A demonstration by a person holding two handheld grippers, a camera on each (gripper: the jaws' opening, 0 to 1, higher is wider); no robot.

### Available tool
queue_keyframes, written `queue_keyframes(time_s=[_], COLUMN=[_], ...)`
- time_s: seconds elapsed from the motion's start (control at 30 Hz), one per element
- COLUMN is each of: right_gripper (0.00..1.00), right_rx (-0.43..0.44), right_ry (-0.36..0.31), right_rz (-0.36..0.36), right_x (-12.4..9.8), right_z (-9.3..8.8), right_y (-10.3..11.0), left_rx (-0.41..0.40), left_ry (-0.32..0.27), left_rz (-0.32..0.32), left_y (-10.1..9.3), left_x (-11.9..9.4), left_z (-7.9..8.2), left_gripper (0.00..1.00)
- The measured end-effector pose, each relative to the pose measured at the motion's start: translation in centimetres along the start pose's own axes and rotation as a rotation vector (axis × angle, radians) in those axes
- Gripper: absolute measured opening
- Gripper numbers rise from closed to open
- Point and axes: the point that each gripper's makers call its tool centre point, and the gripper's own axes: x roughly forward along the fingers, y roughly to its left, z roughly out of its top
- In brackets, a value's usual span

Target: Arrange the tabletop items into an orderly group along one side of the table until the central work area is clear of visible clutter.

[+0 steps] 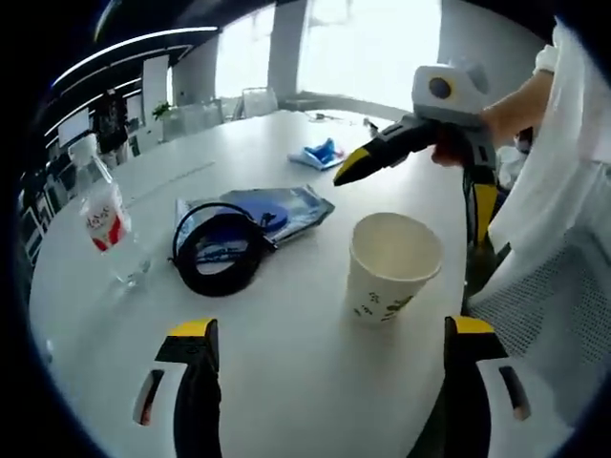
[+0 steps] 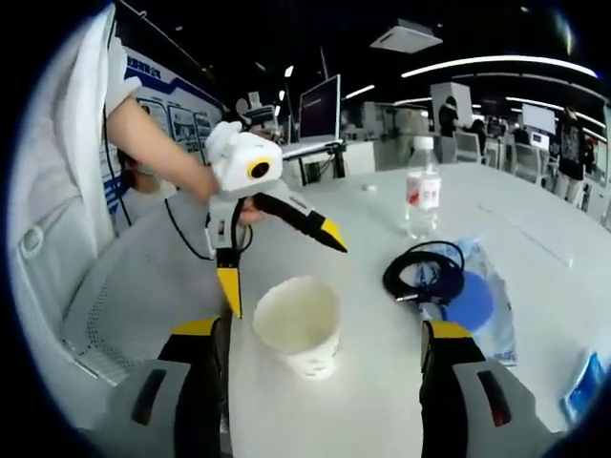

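table (image 1: 286, 382): white, centre cluttered
bag (image 1: 286, 212) + cable (image 1: 218, 250): frame centre-left
cup (image 1: 389, 262): centre right, between spread left gripper (image 1: 329, 339) jaws
right gripper (image 2: 325, 343): spread, cup (image 2: 301, 324) between
tip: pinch rim gently, slide aside

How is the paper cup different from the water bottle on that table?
The paper cup is short, wide, opaque cream and open at the top; the water bottle is tall, slim, clear plastic and closed with a cap. The cup bears a small green leafy print low on its side, the bottle a red and white label. The cup sits nearer both grippers, the bottle further back. Both stand upright on the white table.
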Motion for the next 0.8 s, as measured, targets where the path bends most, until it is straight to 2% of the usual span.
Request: queue_keyframes(time_s=[0.27,0.5,0.6,0.8], right_gripper=[0.82,0.80,0.77,0.76], right_rx=[-0.005,0.011,0.018,0.019], right_ry=[0.008,0.007,0.038,0.035], right_rz=[-0.023,-0.066,-0.087,-0.105], right_x=[-1.3,-2.4,-2.4,-2.5], right_z=[0.1,0.5,0.1,0.4], right_y=[-2.1,-5.0,-6.1,-7.4], left_rx=[-0.028,-0.084,-0.085,-0.064], left_ry=[-0.010,-0.017,-0.020,-0.008], left_rz=[0.032,0.078,0.087,0.082], left_y=[2.5,5.3,5.8,6.4], left_x=[-1.0,-1.1,-1.0,-0.6], left_z=[1.0,1.7,2.2,2.6], left_gripper=[0.91,0.90,0.89,0.88])
